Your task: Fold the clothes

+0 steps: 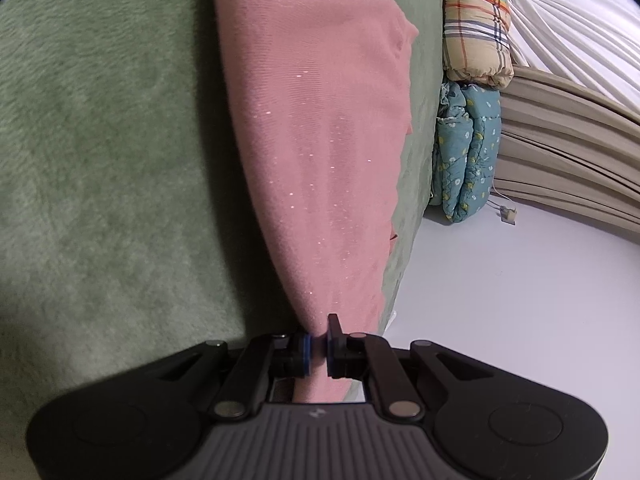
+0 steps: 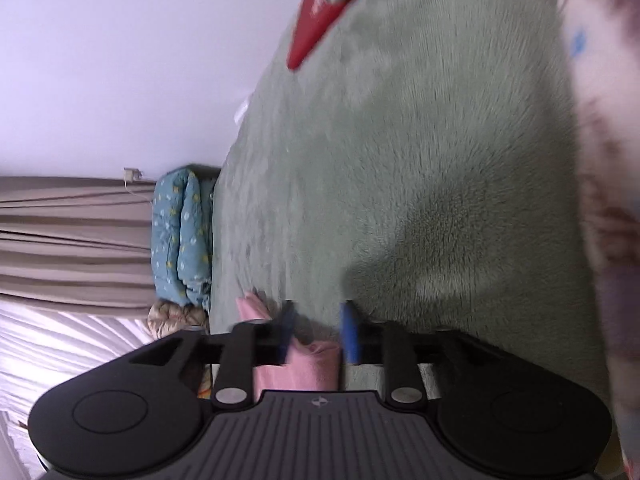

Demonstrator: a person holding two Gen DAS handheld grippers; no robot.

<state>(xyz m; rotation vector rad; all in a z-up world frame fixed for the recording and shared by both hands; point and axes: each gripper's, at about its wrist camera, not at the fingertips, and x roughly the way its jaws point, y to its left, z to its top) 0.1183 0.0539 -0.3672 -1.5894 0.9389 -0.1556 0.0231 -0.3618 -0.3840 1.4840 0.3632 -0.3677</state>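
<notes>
Left gripper (image 1: pixel 316 350) pinches pink garment (image 1: pixel 320 140), stretching toward 12 o'clock over green blanket (image 1: pixel 100 160). Right gripper (image 2: pixel 318 332) jaws parted, pink fabric between, contact unclear.

Both wrist views sit close above the green blanket (image 1: pixel 100 160), rolled opposite ways, sharing the teal quilt (image 2: pixel 180 236) and beige curtain (image 1: pixel 568 152) far off.

One pink garment (image 1: pixel 320 152), one green fleece blanket (image 1: pixel 100 160), two folded quilts: plaid (image 1: pixel 476 20) and teal floral (image 1: pixel 468 152); one red item (image 2: pixel 316 28).
</notes>
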